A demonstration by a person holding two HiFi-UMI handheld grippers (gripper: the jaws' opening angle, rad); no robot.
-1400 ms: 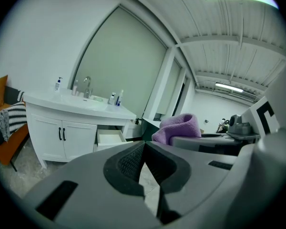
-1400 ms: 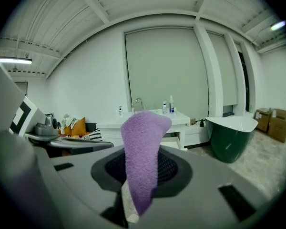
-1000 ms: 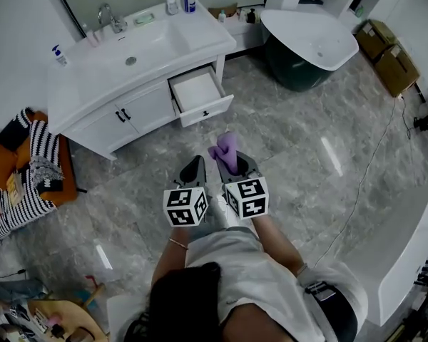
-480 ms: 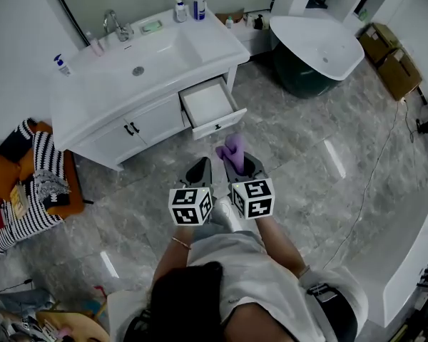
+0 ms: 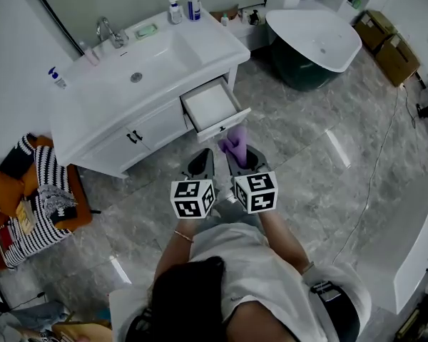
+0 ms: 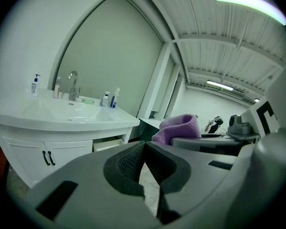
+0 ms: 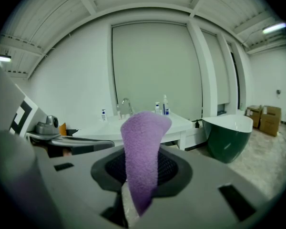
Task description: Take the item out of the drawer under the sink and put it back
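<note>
1. The room is a bathroom with a grey marbled tile floor (image 5: 307, 162). A white vanity cabinet (image 5: 114, 130) stands against the wall, and its tabletop holds a moulded white basin (image 5: 139, 70).
2. A chrome tap (image 5: 107, 28) rises behind the basin. A white pump bottle with a blue label (image 5: 192, 0) stands at the tabletop's back corner, with a smaller bottle just beside it.
3. To the right of the vanity sits a dark green freestanding bathtub with a white inside (image 5: 314, 38). Brown cardboard boxes (image 5: 386, 45) lie beyond it.
4. A white drawer with a small dark knob (image 5: 212, 107) at the vanity's right end, under the tabletop, is pulled out, and its pale bottom shows.
5. The right gripper (image 7: 142, 171) has its jaws clenched on a purple terry-cloth towel (image 7: 143, 142). The cloth stands up from between the ribbed pads and folds over at the top.
6. In the head view the towel (image 5: 235, 141) is in the air above the floor, just in front of the drawer's front panel and not inside the drawer.
7. The left gripper (image 6: 143, 149) is close beside the right one. Its jaws are clenched, tips meeting, and nothing is between them.
8. Both grippers point towards the vanity, each with its black-and-white marker cube (image 5: 192, 198) at the rear.
9. Well off to the left, a black-and-white striped cloth (image 5: 39, 205) lies over an orange seat.
</note>
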